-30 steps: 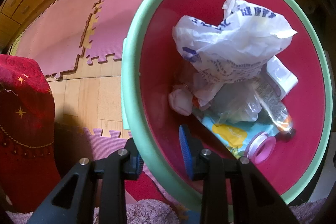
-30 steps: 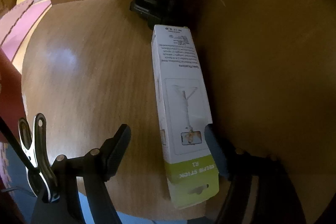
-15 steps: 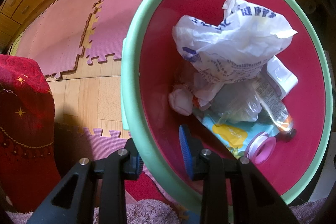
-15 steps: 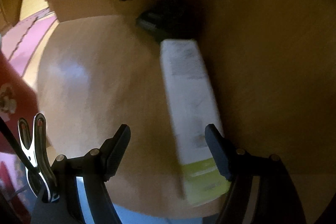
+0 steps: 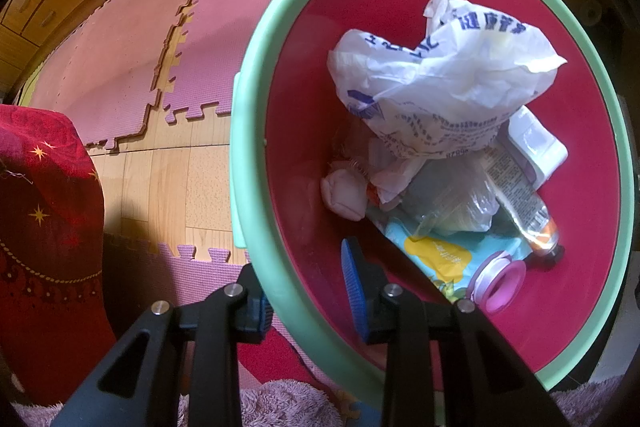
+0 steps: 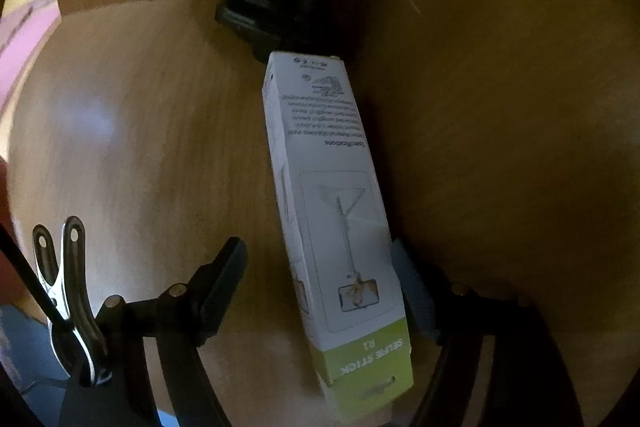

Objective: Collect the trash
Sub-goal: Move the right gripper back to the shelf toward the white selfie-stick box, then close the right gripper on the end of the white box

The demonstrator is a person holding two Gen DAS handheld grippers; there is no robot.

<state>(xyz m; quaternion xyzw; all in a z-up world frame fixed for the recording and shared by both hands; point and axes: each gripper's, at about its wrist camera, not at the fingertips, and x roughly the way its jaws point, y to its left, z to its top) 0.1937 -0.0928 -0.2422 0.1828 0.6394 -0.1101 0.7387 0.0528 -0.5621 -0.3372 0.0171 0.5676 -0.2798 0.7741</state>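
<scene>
The left hand-held gripper, its jaws drawn narrow, clamped the mint-green rim of a red bin and held it above the floor's pink foam mats. Inside lay a crumpled white plastic bag, a clear bottle, a blue-and-yellow wipes pack and other scraps. At the wooden worktop, the right hand-held gripper stood wide open astride a long white selfie-stick box, which lay along the worktop's right side, its green end overhanging the near edge and its far end by a black clamp mount. The right pad sat at the box's right face; the left pad stood well clear, so nothing was gripped. The risks looked plain: closing so near the green end would leave the long carton hanging far from the pads, likely to swing or slip on the way to the bin; a one-sided closure could shove it sideways off the edge; and the bin, pinched only at its rim, could tilt as the box dropped in.
</scene>
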